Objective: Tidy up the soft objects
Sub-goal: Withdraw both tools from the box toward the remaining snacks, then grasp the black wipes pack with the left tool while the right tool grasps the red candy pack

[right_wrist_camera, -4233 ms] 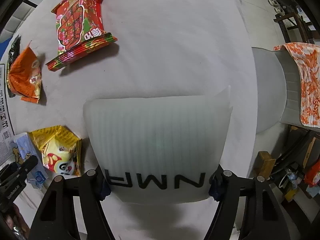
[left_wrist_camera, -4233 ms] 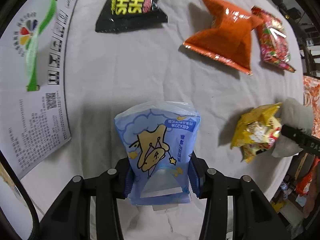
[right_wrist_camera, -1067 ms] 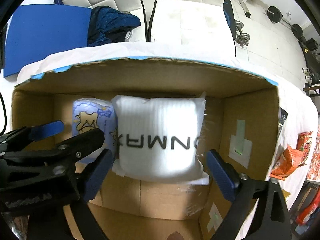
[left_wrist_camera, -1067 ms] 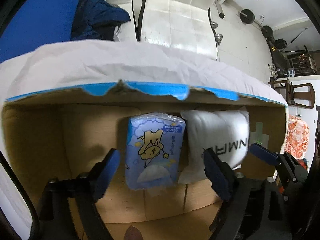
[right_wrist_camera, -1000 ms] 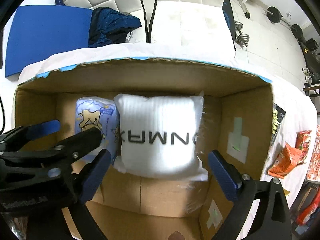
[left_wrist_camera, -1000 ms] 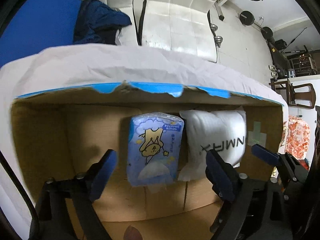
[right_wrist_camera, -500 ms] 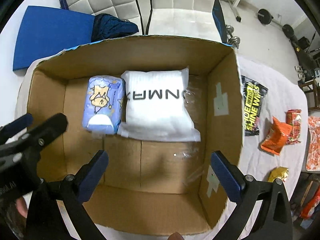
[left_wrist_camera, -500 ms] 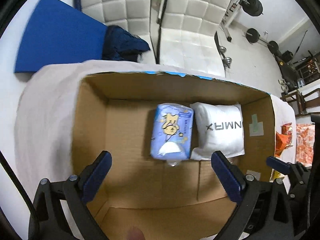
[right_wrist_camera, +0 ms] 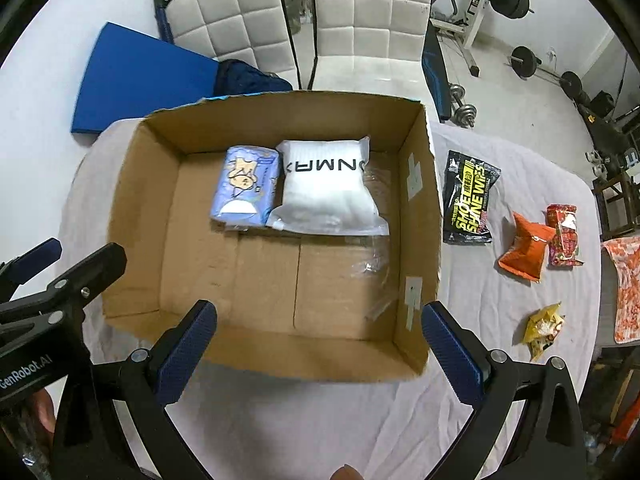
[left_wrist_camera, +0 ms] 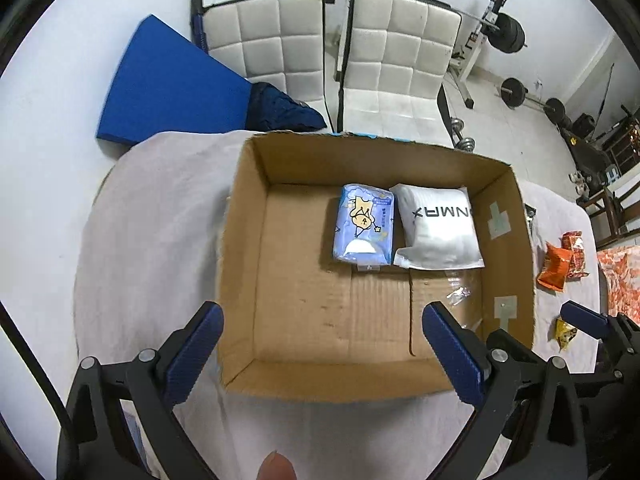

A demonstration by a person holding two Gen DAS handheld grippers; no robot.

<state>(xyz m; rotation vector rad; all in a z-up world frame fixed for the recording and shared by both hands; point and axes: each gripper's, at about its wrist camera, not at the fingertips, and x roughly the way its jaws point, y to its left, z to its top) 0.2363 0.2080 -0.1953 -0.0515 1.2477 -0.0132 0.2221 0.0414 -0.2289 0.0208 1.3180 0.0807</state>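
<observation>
Status: both packs are delivered. The blue tissue pack (left_wrist_camera: 363, 228) and the white pouch (left_wrist_camera: 440, 236) lie flat, touching side by side, against the far wall of the cardboard box (left_wrist_camera: 240, 264). I have my left gripper (left_wrist_camera: 326, 354) and right gripper (right_wrist_camera: 320, 350) pulled back high above the near rim, fingers spread wide, nothing between them.

Compared with four seconds back — when each tool was clamped on its pack over the table — both loads have been released, and since half a second ago the cameras have risen further, the box looking smaller.

Outstanding items on the white cloth (right_wrist_camera: 500, 320), right of the box: black wipes packet (right_wrist_camera: 470, 204), orange bag (right_wrist_camera: 526, 250), red snack pack (right_wrist_camera: 563, 236), yellow packet (right_wrist_camera: 542, 330). I judge the task partway done — next pickup lies on that side.
</observation>
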